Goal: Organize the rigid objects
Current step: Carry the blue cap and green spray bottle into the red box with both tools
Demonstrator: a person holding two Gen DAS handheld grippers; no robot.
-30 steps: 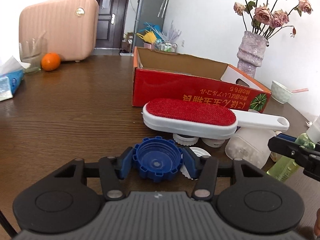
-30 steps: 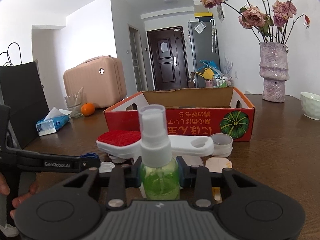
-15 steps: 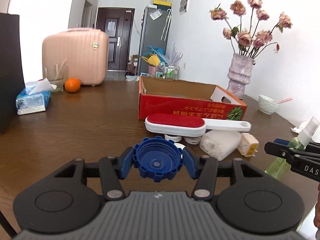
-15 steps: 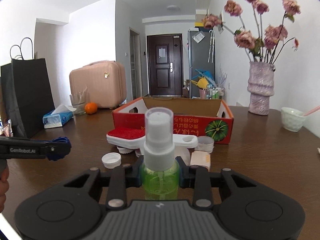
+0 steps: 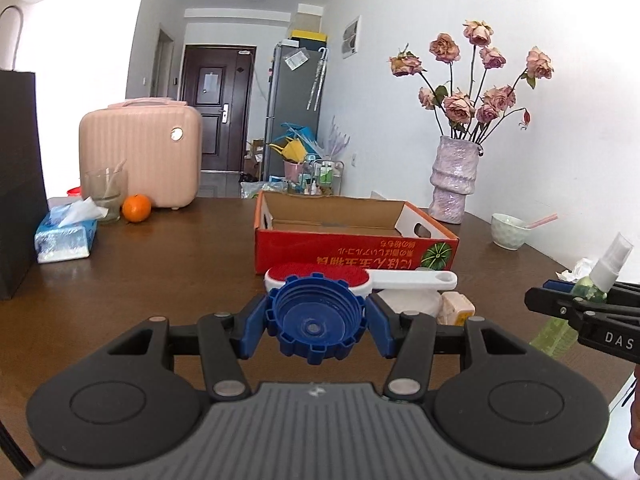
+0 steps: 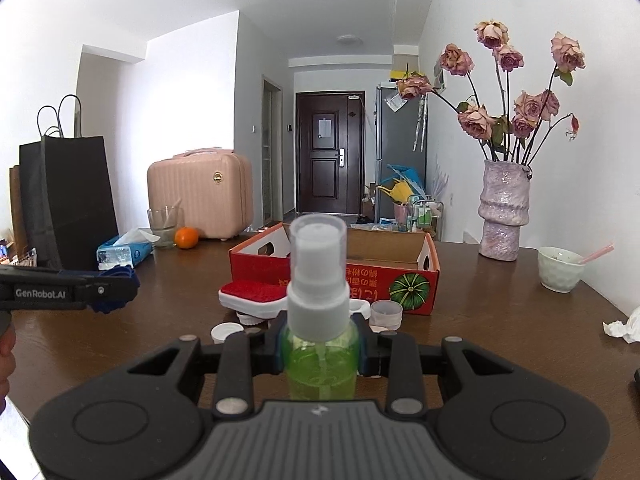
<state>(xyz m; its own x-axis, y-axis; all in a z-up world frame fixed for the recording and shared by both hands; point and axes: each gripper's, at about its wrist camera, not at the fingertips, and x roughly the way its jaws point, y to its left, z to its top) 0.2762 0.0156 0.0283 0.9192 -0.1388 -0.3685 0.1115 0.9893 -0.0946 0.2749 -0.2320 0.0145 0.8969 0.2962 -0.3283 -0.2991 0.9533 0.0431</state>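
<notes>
left tool (image 5: pixel 316 326) pinching ribbed blue plastic cap (image 5: pixel 316 322), held above the tabletop (image 5: pixel 160 264) | right tool (image 6: pixel 320 346) pinching clear green spray bottle (image 6: pixel 319 320), upright | red cardboard box (image 5: pixel 352 236) open-topped, far centre | red-faced white brush (image 5: pixel 320 278) just near of the box | bare brown wood to the left

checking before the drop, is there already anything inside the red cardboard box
No, the red cardboard box shows only bare cardboard floor inside in the left wrist view, though its near part is hidden by the front wall.
</notes>
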